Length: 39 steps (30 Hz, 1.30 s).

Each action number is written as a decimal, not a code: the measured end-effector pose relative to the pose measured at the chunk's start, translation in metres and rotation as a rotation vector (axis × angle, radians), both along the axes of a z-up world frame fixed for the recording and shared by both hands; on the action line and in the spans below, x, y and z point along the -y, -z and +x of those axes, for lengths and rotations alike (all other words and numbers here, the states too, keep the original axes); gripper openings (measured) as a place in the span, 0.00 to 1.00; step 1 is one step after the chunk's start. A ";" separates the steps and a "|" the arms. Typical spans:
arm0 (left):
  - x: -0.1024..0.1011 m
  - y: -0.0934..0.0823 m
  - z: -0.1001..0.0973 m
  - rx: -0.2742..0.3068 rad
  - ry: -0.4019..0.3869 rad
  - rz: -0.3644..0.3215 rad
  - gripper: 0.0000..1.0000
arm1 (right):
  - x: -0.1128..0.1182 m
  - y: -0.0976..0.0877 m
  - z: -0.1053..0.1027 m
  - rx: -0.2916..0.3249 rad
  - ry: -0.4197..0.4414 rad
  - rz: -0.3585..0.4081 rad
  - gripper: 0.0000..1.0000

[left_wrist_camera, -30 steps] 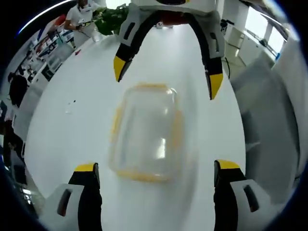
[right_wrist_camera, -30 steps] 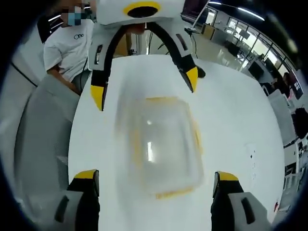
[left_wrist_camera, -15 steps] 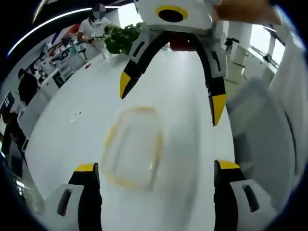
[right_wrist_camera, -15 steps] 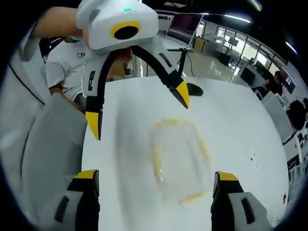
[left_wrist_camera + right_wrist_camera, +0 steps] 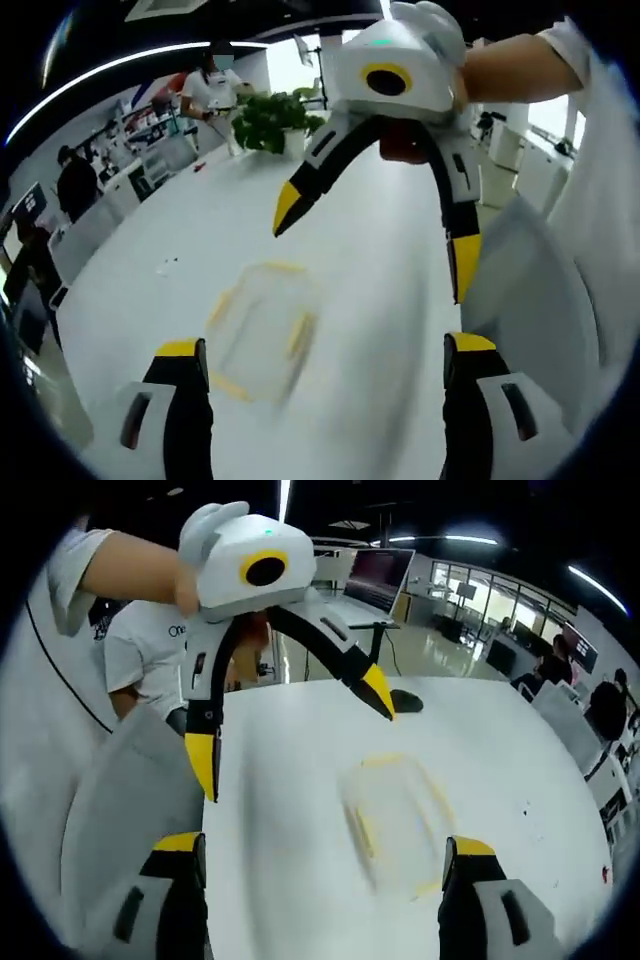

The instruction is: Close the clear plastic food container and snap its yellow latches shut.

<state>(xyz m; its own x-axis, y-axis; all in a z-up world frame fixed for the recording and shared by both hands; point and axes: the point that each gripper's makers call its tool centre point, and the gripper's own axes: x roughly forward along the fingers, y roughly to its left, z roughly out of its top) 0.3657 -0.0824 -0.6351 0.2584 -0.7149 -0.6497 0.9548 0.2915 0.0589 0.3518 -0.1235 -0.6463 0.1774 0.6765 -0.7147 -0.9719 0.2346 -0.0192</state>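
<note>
left gripper view: container (image 5: 258, 330) with yellow latches lies blurred on the white counter (image 5: 380, 300), apart from the left tool (image 5: 325, 365), jaws spread, holding nothing. right gripper view: right tool (image 5: 320, 855) likewise released above it; lid looks on, latch state unclear.

In the left gripper view, the left gripper (image 5: 325, 352) has its jaws spread wide, the yellow-tipped ends rising at the bottom corners with nothing between them. The right gripper (image 5: 375, 240) hangs opposite it, jaws splayed apart and pointing down, held by a bare forearm (image 5: 505, 70) entering from the upper right. In the right gripper view, the right gripper (image 5: 325, 848) is likewise wide apart and empty, and the left gripper (image 5: 290, 730) faces it, jaws spread, gripped by a hand (image 5: 190, 580).
</note>
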 end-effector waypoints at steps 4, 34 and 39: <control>0.001 -0.008 -0.010 0.009 -0.032 -0.038 0.98 | 0.006 -0.006 -0.011 0.009 0.015 0.027 0.99; -0.020 -0.012 -0.098 -0.019 -0.218 -0.185 0.99 | 0.039 -0.012 -0.098 0.010 0.229 0.207 0.99; -0.023 -0.007 -0.108 -0.018 -0.228 -0.183 0.99 | 0.038 -0.003 -0.111 0.002 0.265 0.226 0.99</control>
<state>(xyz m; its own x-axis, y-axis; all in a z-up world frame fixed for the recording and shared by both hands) 0.2580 -0.0597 -0.6285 0.4150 -0.7454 -0.5217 0.8639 0.5027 -0.0311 0.2412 -0.1612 -0.6430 0.3694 0.7478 -0.5517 -0.8768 0.4772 0.0598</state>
